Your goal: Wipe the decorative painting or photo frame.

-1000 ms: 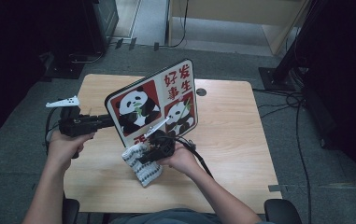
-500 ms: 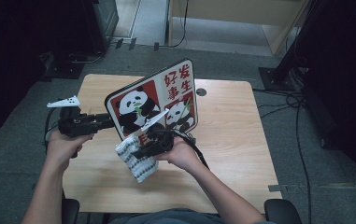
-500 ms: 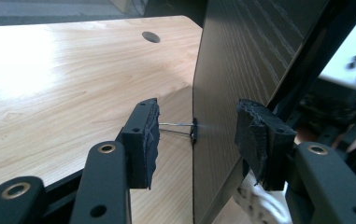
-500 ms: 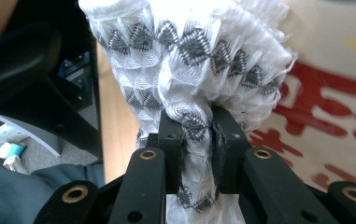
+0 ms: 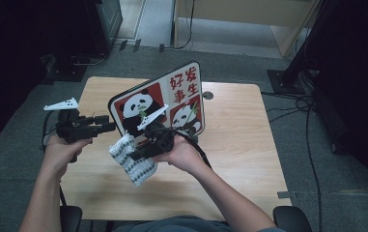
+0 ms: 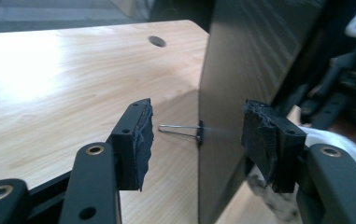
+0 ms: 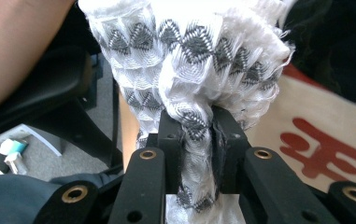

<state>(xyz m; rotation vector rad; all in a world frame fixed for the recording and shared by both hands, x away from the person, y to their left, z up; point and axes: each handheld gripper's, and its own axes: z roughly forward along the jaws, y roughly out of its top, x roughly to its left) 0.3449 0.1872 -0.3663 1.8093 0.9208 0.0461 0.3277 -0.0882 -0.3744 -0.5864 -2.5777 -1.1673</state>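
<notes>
Since the earlier frames the right claw (image 5: pixel 140 154) has lifted the patterned cloth (image 5: pixel 132 159) off the desk (image 5: pixel 239 145), and the left claw (image 5: pixel 105 123) jaws have just been opening around the panda board's (image 5: pixel 160 104) edge. Right claw: pinched tight on a bunched fold of the cloth (image 7: pixel 189 70), which hangs at 7 o'clock of the board, clear of the desk. Left claw: jaws wide, straddling the dark board edge (image 6: pixel 227 116), pads not pressing it. Board stands tilted near desk centre, with the left claw at its 9 o'clock. Risk, judged: unclamped, the board could tip or slide if the cloth drags against it. Left forearm enters from 7 o'clock, claw level, pointing to 3 o'clock; right hand raised, wrist turned so the claw points toward 8 o'clock.
</notes>
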